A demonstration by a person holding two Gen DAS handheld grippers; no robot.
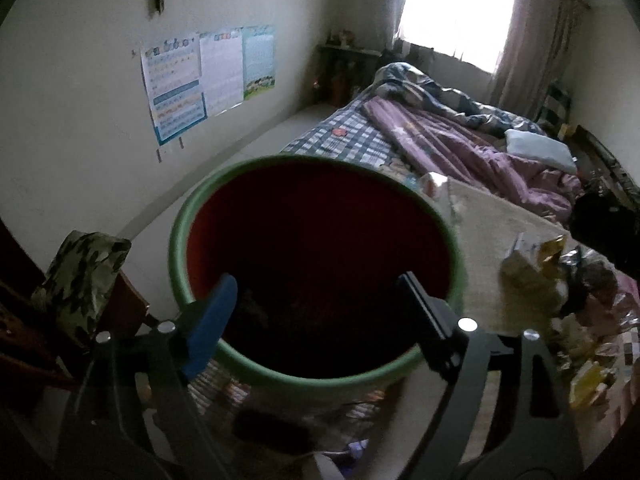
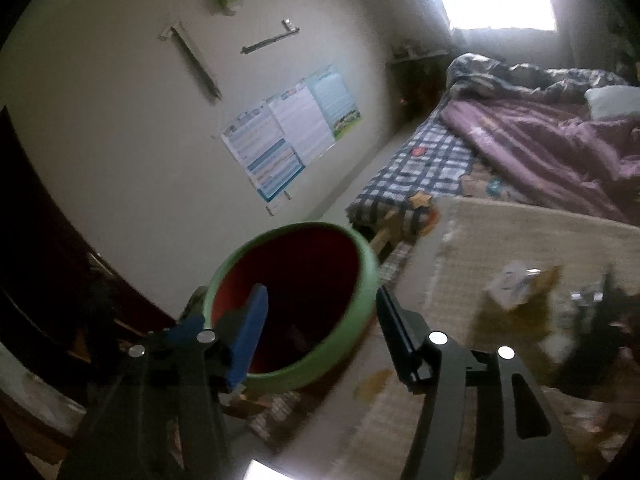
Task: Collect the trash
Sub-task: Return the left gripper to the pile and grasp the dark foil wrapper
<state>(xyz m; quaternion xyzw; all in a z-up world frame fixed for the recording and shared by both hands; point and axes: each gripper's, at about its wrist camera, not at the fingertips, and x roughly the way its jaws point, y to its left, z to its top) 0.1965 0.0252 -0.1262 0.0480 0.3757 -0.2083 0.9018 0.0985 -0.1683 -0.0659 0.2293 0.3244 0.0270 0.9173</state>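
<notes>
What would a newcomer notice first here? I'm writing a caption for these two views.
The green-rimmed bin with its dark red inside fills the foreground, right ahead of both open grippers, left and right. Behind it, an unmade bed runs toward a glaring window; crumpled wrappers clutter the right.

The left gripper [image 1: 316,290] and right gripper [image 2: 320,304] both point downward, fingers spread apart with nothing between them.

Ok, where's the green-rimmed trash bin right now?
The green-rimmed trash bin fills the centre of the left wrist view, directly under the open left gripper, with the plaid-sheeted bed behind and the wrapper pile to its right.
</notes>
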